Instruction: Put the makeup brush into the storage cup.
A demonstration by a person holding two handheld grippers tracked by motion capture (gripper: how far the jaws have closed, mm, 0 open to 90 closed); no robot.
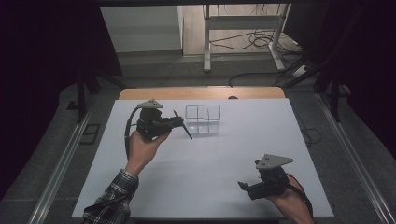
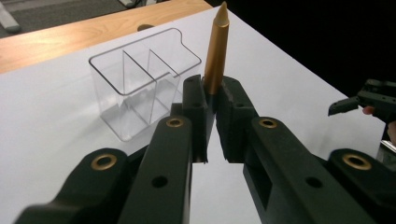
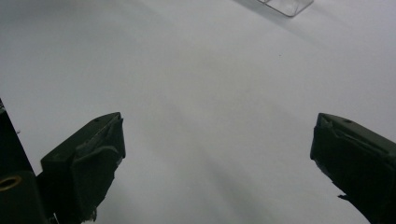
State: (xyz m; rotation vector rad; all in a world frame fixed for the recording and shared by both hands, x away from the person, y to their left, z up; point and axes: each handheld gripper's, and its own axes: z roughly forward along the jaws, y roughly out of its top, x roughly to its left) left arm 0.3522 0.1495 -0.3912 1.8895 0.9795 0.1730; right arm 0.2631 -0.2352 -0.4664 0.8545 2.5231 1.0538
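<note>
A person's left hand holds my left gripper (image 1: 179,122) above the white table's far left part, shut on a slim gold pen (image 2: 217,46) with a pointed end. In the left gripper view the pen stands up out of the gripper (image 2: 213,88); in the high view the pen (image 1: 185,128) shows as a thin dark stick. A clear plastic organiser (image 1: 202,119) with several compartments stands just right of that gripper, and the organiser (image 2: 140,84) looks empty. My right gripper (image 1: 243,186) is near the front right edge, open, with bare table between its jaws (image 3: 215,158).
The white table top (image 1: 210,158) ends in a wooden strip (image 1: 201,93) at the far edge. Beyond it a metal frame stand (image 1: 243,32) and cables lie on the floor. Dark curtains close off both sides.
</note>
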